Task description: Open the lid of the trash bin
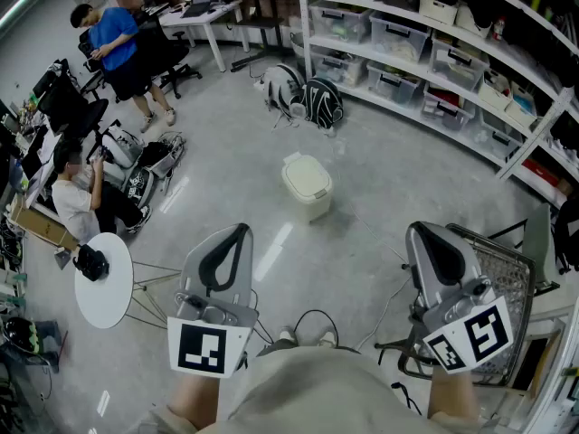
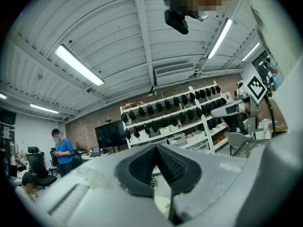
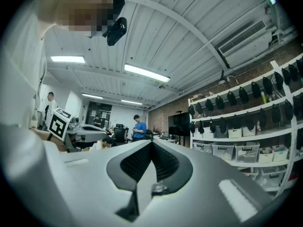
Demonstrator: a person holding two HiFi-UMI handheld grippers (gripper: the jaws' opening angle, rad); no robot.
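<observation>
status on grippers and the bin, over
Left gripper shut, empty. Right gripper shut, empty. Trash bin ahead on floor, lid down. No obstacle seen between.

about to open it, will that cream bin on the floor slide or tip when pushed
The bin looks small and plastic, so probably light. On the smooth shiny floor it may slide; its squat shape should resist tipping.

The trash bin (image 1: 307, 184), on the floor at 12 o'clock, is too small to show how its lid is hinged. At 4 o'clock the right tool (image 1: 419, 231) covers part of a wire cart (image 1: 511, 269). The bottom edge cuts off the person's forearms (image 1: 193, 401). In the left gripper view, a pale patch (image 2: 163, 206) shows below the left tool (image 2: 156, 150); what it is cannot be told.
</observation>
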